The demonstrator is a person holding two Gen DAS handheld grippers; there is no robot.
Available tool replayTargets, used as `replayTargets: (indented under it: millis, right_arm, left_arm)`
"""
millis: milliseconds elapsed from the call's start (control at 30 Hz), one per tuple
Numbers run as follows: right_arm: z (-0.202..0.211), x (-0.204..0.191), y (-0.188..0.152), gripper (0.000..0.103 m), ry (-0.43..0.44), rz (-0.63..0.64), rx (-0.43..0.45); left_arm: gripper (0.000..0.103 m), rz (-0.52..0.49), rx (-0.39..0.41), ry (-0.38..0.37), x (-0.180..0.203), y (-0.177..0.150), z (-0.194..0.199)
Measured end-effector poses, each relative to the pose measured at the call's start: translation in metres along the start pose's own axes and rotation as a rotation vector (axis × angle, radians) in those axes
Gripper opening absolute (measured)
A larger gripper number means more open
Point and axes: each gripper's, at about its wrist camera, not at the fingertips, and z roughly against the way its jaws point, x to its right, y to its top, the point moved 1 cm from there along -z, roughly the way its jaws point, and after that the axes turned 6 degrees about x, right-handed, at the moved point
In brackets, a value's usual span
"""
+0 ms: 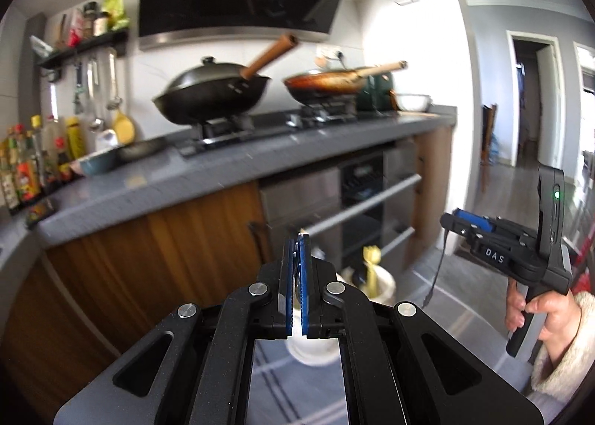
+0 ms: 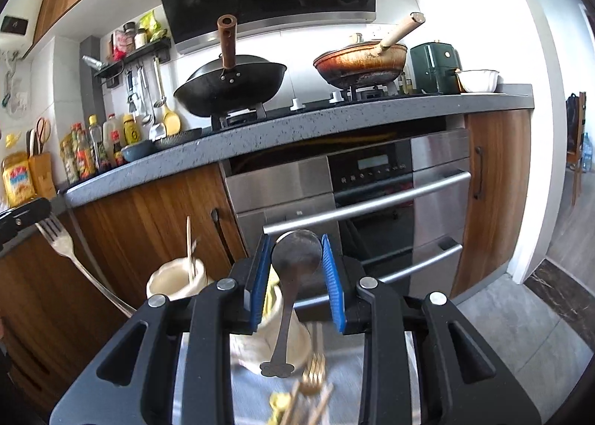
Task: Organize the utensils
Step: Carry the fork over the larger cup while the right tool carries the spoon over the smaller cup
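Note:
My left gripper (image 1: 296,257) is shut on a silver fork, whose tines show at the left of the right wrist view (image 2: 55,237). My right gripper (image 2: 296,257) is shut on the bowl of a silver spoon (image 2: 295,252); its handle hangs down over a cream utensil jar (image 2: 277,335). A second cream jar (image 2: 174,278) holds chopsticks. A gold fork (image 2: 314,374) and more chopsticks lie below on the grey table. In the left wrist view a cream jar (image 1: 372,282) with a yellow utensil sits past my fingers, and the right gripper (image 1: 455,220) is at right.
A grey counter (image 2: 297,124) carries a black wok (image 2: 230,84), a copper pan (image 2: 362,58), sauce bottles (image 2: 89,150) and a green appliance (image 2: 435,64). A steel oven (image 2: 372,202) and wood cabinets stand below. Ladles hang on the wall (image 2: 145,90).

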Motion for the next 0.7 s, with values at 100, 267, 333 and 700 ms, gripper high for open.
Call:
replayTargets:
  millis: [100, 267, 333, 700]
  right_arm:
    - [-0.014, -0.009, 0.011, 0.028, -0.007, 0.021, 0.028]
    - [-0.034, -0.021, 0.018, 0.028, -0.006, 0.043, 0.072]
    - [-0.045, -0.026, 0.015, 0.028, -0.005, 0.052, 0.081]
    - [-0.08, -0.046, -0.027, 0.028, 0.022, 0.155, 0.003]
  left_arm:
    - [0.003, -0.001, 0.01, 0.041, -0.017, 0.013, -0.011]
    - [0.003, -0.02, 0.007, 0.111, -0.032, 0.019, -0.035]
    - [0.003, -0.033, -0.001, 0.117, -0.033, 0.016, -0.044]
    - [0.003, -0.096, -0.11, 0.105, -0.015, -0.034, -0.1]
